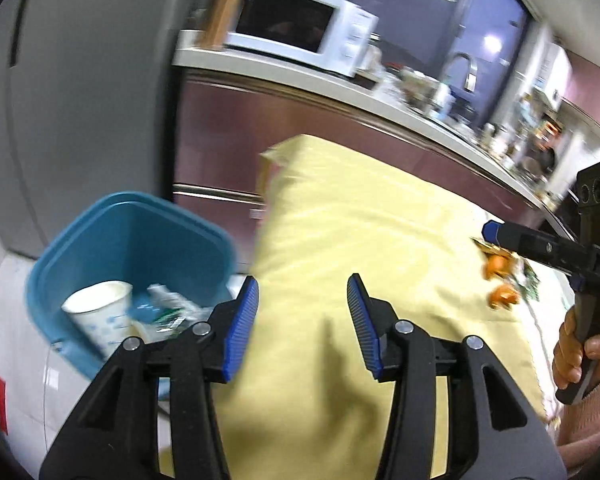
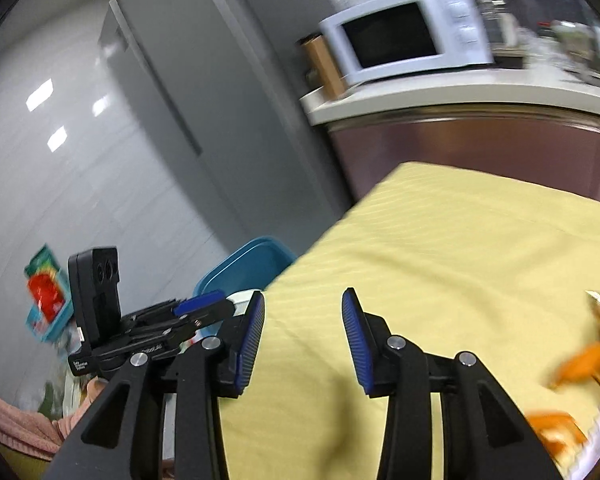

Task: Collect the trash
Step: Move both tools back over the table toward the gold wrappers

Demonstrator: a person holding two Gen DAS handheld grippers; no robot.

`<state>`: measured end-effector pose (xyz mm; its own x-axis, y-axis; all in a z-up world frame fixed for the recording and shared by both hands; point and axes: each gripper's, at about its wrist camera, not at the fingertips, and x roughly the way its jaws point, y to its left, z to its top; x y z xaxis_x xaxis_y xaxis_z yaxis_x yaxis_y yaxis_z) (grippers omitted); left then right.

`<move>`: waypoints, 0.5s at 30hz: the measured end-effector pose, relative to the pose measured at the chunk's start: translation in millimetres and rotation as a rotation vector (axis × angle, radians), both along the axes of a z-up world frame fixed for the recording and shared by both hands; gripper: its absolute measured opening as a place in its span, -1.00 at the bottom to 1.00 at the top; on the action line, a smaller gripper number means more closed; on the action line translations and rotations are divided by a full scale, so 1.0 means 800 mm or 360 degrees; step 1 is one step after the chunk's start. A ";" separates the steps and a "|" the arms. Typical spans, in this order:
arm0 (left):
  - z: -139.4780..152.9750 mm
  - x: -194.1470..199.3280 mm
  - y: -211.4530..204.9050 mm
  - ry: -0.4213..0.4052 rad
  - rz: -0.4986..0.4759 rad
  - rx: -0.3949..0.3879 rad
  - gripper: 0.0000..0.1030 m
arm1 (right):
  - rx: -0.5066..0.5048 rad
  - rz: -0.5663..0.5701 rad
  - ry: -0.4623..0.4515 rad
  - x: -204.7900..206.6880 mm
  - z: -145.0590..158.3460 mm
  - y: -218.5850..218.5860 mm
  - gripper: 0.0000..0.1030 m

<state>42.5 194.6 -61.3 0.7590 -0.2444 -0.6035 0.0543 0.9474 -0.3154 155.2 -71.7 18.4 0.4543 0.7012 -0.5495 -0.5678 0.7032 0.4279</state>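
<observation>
A blue trash bin [image 1: 140, 240] stands on the floor left of the table and holds a white paper cup [image 1: 100, 316] and crumpled wrappers [image 1: 168, 304]. My left gripper [image 1: 303, 324] is open and empty over the yellow tablecloth [image 1: 360, 232], near the bin edge. Orange peels [image 1: 502, 280] and a wrapper [image 1: 528, 280] lie on the cloth at the right, under my right gripper [image 1: 490, 230]. In the right wrist view my right gripper [image 2: 303, 336] is open and empty; the orange peels [image 2: 580, 364] lie to its right. The bin [image 2: 244, 268] shows at the left, with my left gripper [image 2: 198, 305] in front of it.
A grey fridge [image 1: 80, 80] stands behind the bin. A white microwave [image 1: 300, 28] and cluttered items sit on the counter [image 1: 380, 96] beyond the table. A red and green package [image 2: 46, 292] lies on the floor by the wall.
</observation>
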 end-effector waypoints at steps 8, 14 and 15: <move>0.019 0.029 -0.116 -0.0042 -0.0349 0.0045 -0.10 | -0.0029 -0.0488 -0.0056 -0.032 -0.005 -0.141 -0.25; 0.042 0.060 -0.227 -0.0116 -0.0649 0.0142 -0.02 | -0.0135 -0.0899 -0.0025 -0.039 -0.026 -0.250 -0.04; 0.046 0.064 -0.249 -0.0133 -0.0708 0.0158 -0.01 | -0.0161 -0.0940 -0.0009 -0.038 -0.032 -0.260 0.00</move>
